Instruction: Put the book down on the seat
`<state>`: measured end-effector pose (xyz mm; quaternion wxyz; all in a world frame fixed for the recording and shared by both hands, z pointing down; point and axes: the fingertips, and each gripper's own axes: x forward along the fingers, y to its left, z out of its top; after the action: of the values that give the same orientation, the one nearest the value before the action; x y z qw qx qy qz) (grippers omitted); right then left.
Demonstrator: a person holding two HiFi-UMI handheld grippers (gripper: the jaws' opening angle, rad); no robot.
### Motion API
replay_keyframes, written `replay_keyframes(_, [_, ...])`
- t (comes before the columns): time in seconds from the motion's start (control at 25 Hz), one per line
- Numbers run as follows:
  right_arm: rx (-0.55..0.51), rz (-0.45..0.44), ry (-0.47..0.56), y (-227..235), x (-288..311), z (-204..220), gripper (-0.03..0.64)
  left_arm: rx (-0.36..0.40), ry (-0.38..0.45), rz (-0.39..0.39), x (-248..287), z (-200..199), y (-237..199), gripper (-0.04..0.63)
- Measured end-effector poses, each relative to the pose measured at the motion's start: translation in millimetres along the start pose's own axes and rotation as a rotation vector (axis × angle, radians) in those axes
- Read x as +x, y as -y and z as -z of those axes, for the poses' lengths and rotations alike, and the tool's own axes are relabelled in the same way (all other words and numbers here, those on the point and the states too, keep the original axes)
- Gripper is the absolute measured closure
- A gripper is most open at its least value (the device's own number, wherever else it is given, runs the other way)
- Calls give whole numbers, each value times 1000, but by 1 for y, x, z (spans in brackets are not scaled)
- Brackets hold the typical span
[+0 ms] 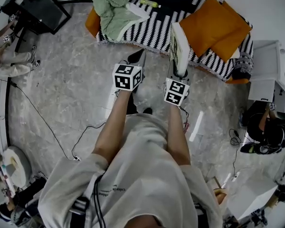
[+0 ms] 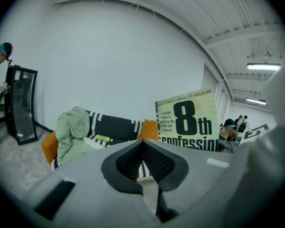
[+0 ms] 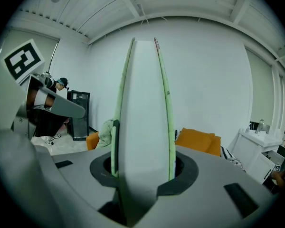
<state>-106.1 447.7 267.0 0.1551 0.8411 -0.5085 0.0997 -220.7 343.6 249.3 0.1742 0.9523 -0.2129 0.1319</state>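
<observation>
Carrying step: the book (image 1: 179,45), clenched upright by the fingers of the right gripper (image 1: 181,71), is held at the front edge of the striped sofa seat (image 1: 152,34), while the left gripper (image 1: 140,55) is closed on nothing; lowering it flat onto the seat is called for next.

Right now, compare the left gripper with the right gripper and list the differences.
The left gripper has its jaws together with nothing between them; the right gripper has its jaws clamped on the book. The left gripper ends in a bare, pointed tip, while the right gripper carries the book upright on its edge. Both point toward the striped sofa.
</observation>
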Motion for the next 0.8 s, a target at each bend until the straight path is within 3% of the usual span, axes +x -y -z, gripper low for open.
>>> replay_keyframes(0.28, [-7, 9, -16, 3, 41, -16, 468, 72, -16, 85, 61, -30, -4, 588])
replay_keyframes(0.52, [56, 98, -19, 28, 66, -29, 468, 254, -72, 254, 99, -38, 18, 588])
replay_keyframes(0.8, [103, 180, -23, 35, 92, -45, 466, 239, -78, 368, 128, -60, 9, 588])
